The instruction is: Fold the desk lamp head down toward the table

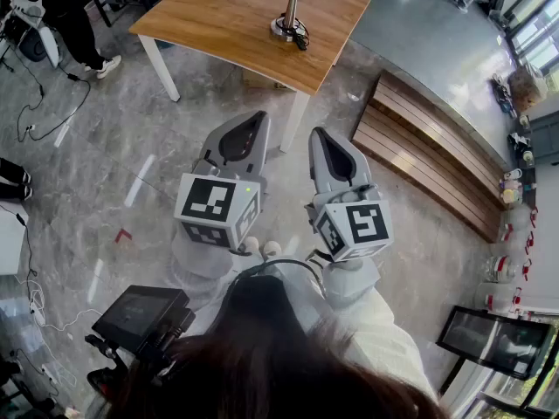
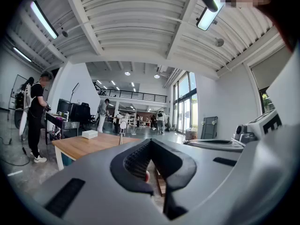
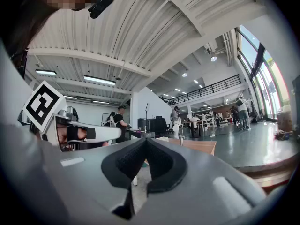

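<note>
The desk lamp [image 1: 291, 7] stands upright on its round base near the front right corner of the wooden table [image 1: 227, 20], far ahead of me. It shows small and distant as the lamp [image 2: 121, 134] and the lamp [image 3: 180, 131] in the two gripper views. My left gripper [image 1: 252, 117] and right gripper [image 1: 316, 133] hang side by side over the grey floor, well short of the table. Both point level toward it. The left gripper [image 2: 151, 142] has its jaws shut with nothing in them, and so does the right gripper [image 3: 146, 140].
A slatted wooden bench [image 1: 428, 160] lies on the floor to the right of the table. A person in black [image 1: 61, 11] stands at the far left, with cables on the floor nearby. A white box [image 2: 89, 134] sits on the table. A black screen device [image 1: 140, 314] is at my lower left.
</note>
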Motion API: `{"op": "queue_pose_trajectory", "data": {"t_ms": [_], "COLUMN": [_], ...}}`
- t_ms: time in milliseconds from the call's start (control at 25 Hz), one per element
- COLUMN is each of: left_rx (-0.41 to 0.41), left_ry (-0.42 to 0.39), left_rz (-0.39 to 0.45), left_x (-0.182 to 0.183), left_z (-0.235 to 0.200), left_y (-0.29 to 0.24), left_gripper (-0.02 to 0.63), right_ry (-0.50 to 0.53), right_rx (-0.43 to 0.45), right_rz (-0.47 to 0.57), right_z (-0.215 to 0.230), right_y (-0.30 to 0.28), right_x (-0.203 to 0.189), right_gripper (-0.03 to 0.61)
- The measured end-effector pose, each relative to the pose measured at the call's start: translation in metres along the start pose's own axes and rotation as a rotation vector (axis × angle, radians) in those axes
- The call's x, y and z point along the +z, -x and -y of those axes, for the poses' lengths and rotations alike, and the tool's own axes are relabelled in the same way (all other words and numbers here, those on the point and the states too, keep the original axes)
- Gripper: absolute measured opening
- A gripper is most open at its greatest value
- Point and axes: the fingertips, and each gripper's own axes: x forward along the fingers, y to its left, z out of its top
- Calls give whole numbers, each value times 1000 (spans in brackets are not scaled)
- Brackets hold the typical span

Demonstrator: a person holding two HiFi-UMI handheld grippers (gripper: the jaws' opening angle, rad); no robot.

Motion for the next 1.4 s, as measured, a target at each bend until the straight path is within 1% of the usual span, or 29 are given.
{"op": "queue_pose_trajectory", "data": {"t_ms": [480, 880, 1240, 1400], "left_rx": [0, 2, 29, 45], "left_ry": [-5, -12, -9, -19], "left_rz": [0, -3, 8, -2], "left_x": [-1, 2, -4, -5], "left_z": [-6, -5, 19, 21], "left_y": [-2, -5, -24, -31], "left_gripper": [2, 2, 2, 2], "right_ry": [-6, -9, 4, -12], "right_rx": [-2, 13, 38, 41], "right_rz": [14, 27, 31, 34], "right_z": [-2, -3, 31, 45], "right_y": [-5, -8, 6, 7], "right_x": [0, 6, 5, 4], "right_gripper": [0, 2, 2, 2]}}
